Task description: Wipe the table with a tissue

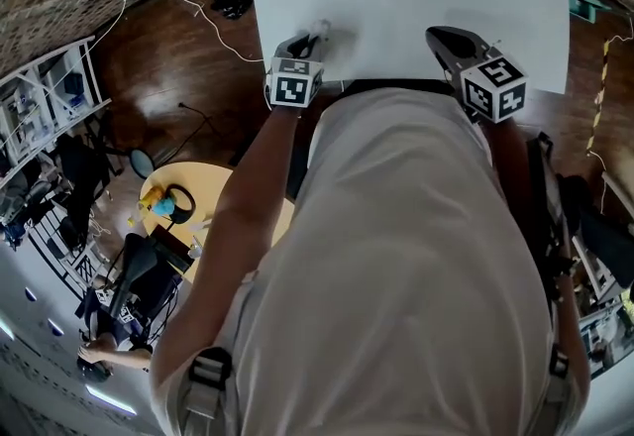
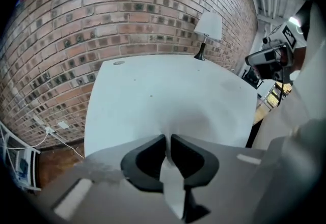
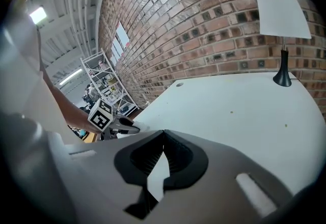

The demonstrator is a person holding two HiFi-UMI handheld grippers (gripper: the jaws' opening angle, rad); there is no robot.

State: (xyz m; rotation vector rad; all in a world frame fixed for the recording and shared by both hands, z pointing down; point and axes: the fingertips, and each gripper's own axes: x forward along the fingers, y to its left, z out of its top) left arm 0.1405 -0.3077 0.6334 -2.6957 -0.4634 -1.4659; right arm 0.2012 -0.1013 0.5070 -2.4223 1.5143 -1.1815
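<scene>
— What is the left gripper (image 2: 168,139) doing?
— Its dark jaws are nearly together, pinching a thin white paper tissue (image 2: 172,187) at the near edge of the flat white table (image 2: 163,90).
— And the right gripper (image 3: 163,134)?
— Its jaw tips are pressed together with nothing between them, above the same table. Farther back, a white-shaded table lamp (image 3: 282,14) stands by the red brick wall (image 3: 204,14).

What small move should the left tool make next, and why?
Probably slide the white paper tissue forward across the white table: the left tool is shut on it near the table's edge, with most of its surface ahead.
</scene>
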